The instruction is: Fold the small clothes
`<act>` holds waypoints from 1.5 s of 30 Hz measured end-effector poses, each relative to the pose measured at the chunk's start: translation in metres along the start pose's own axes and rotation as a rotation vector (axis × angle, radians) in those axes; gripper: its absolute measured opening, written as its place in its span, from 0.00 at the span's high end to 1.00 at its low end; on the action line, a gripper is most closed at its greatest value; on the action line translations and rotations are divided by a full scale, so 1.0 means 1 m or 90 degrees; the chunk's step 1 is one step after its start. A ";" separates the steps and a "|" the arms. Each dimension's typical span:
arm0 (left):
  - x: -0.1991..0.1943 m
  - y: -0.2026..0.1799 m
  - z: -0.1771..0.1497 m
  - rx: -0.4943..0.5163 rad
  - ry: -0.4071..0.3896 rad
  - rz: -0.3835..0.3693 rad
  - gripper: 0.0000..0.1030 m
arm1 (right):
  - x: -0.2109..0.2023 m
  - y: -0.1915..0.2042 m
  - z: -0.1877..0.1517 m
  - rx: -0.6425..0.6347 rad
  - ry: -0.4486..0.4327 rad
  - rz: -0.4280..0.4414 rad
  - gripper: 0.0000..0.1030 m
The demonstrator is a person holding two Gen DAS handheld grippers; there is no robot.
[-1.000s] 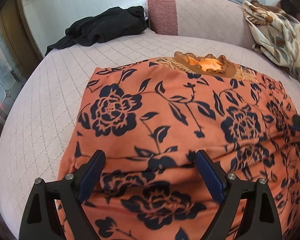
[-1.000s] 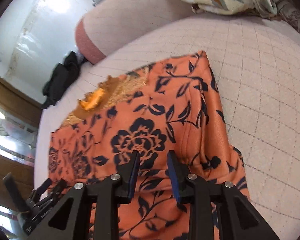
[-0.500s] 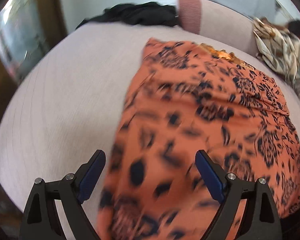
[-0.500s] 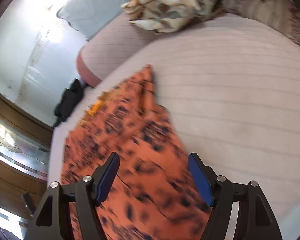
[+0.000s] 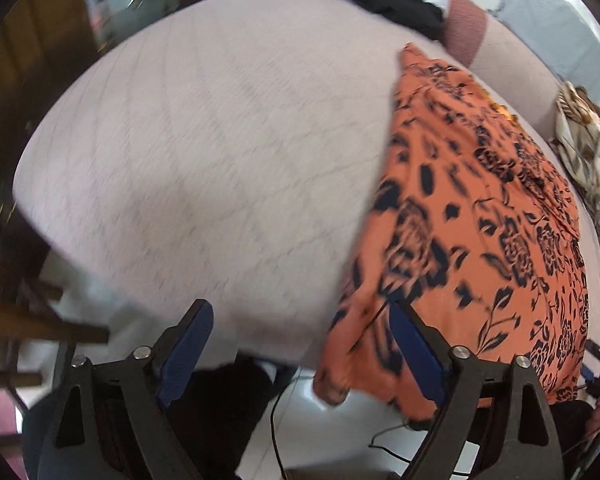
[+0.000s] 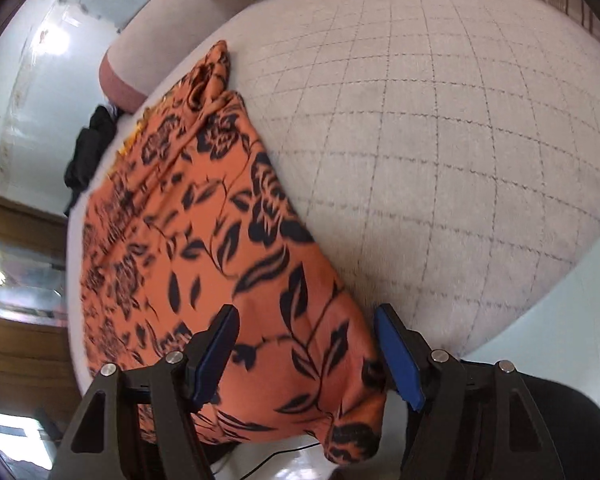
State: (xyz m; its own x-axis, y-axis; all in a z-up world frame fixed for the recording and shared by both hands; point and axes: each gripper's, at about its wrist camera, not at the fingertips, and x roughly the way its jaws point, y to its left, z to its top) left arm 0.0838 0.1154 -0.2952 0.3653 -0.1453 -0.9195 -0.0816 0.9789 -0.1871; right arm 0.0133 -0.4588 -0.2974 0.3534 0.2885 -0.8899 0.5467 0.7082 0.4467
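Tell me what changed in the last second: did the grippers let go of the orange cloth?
The right gripper opened, releasing the orange floral garment; both grippers drew back toward the bed's near edge, the left gripper swinging left. The garment remains on the bed; the black clothes stayed.

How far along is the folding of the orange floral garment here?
Done: the orange floral garment lies spread on the pale quilted cushion, its near edge hanging off. In hand: nothing; the left hand-held gripper and right hand-held gripper are both open. Left: seemingly the folding itself.
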 end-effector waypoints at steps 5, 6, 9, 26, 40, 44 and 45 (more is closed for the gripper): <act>0.002 -0.006 -0.018 0.025 0.019 -0.010 0.36 | 0.002 0.004 -0.017 -0.018 0.016 -0.026 0.30; 0.004 -0.008 -0.018 0.030 0.021 -0.011 0.38 | 0.001 0.004 -0.019 -0.016 0.016 -0.025 0.30; 0.004 -0.014 -0.018 0.043 0.016 -0.021 0.38 | 0.003 0.005 -0.024 -0.017 0.020 -0.035 0.33; -0.001 -0.043 0.003 0.112 0.008 -0.029 0.93 | -0.009 0.026 -0.046 -0.113 0.006 -0.093 0.89; 0.026 -0.057 0.000 0.105 0.078 -0.037 0.84 | 0.004 0.023 -0.042 -0.129 0.056 -0.100 0.79; 0.019 -0.059 0.008 0.108 0.074 -0.057 0.94 | -0.005 0.026 -0.045 -0.153 0.048 -0.074 0.91; 0.015 -0.060 0.011 0.107 0.073 -0.076 0.94 | -0.009 0.027 -0.044 -0.152 0.048 -0.047 0.91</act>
State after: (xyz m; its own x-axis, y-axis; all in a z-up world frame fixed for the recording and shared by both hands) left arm 0.1045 0.0563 -0.2940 0.2546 -0.2678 -0.9292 0.1148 0.9625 -0.2459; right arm -0.0082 -0.4138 -0.2814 0.2565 0.2705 -0.9279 0.3708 0.8591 0.3529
